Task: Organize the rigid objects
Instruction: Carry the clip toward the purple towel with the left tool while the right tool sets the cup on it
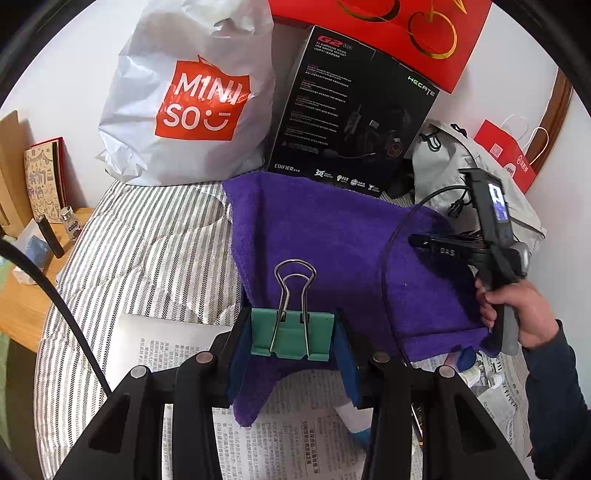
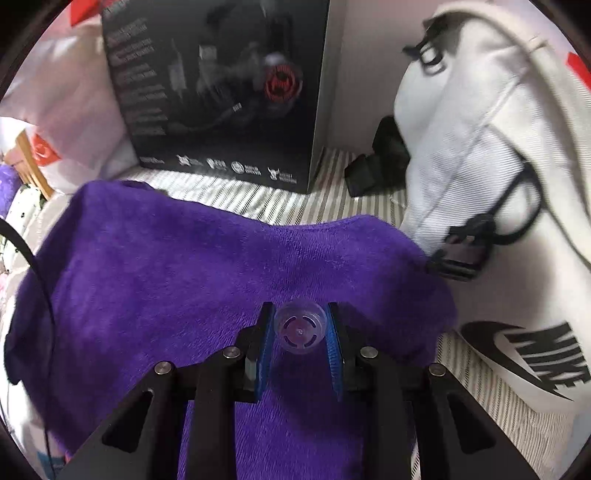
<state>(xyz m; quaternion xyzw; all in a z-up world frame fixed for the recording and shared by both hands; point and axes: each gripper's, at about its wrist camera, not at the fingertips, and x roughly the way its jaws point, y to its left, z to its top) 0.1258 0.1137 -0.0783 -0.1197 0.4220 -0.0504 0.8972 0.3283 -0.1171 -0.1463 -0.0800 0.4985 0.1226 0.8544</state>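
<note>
My left gripper (image 1: 291, 332) is shut on a green binder clip (image 1: 291, 334) with silver wire handles, held above the near edge of a purple towel (image 1: 332, 236). My right gripper (image 2: 300, 332) is shut on a small clear plastic cap (image 2: 300, 329), held over the same purple towel (image 2: 184, 266). The right gripper also shows in the left wrist view (image 1: 436, 247), held in a hand over the towel's right side.
Newspaper (image 1: 288, 435) lies on a striped bedsheet (image 1: 147, 251). At the back stand a white Miniso bag (image 1: 192, 103), a black headset box (image 1: 351, 110) and a red gift box (image 1: 406, 29). A white Nike bag (image 2: 480, 147) lies right. A wooden side table (image 1: 33, 266) stands left.
</note>
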